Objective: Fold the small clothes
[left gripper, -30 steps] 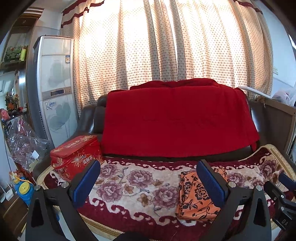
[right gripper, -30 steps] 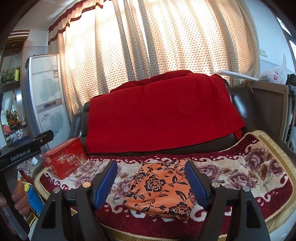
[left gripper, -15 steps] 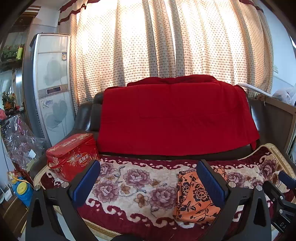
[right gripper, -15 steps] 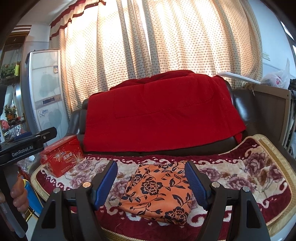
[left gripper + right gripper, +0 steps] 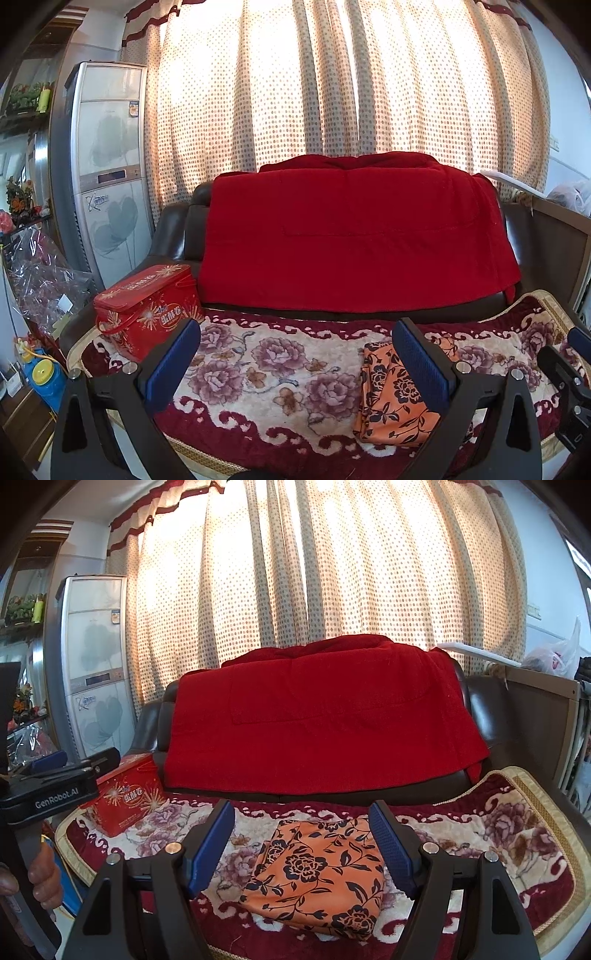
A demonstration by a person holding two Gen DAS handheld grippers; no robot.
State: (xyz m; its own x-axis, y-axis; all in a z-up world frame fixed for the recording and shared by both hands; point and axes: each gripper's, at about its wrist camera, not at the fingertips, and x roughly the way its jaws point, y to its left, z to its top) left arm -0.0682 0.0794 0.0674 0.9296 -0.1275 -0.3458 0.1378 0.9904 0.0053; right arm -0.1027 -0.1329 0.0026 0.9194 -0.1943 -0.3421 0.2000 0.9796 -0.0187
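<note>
Sofa seat (image 5: 524,834) under floral blanket: folded orange floral garment (image 5: 317,871) lies near front edge, right of centre (red tin (image 5: 147,314) at far left end). Left gripper (image 5: 295,369) and right gripper (image 5: 303,845) hover, jaws apart, empty. Bare blanket between tin and garment.
</note>
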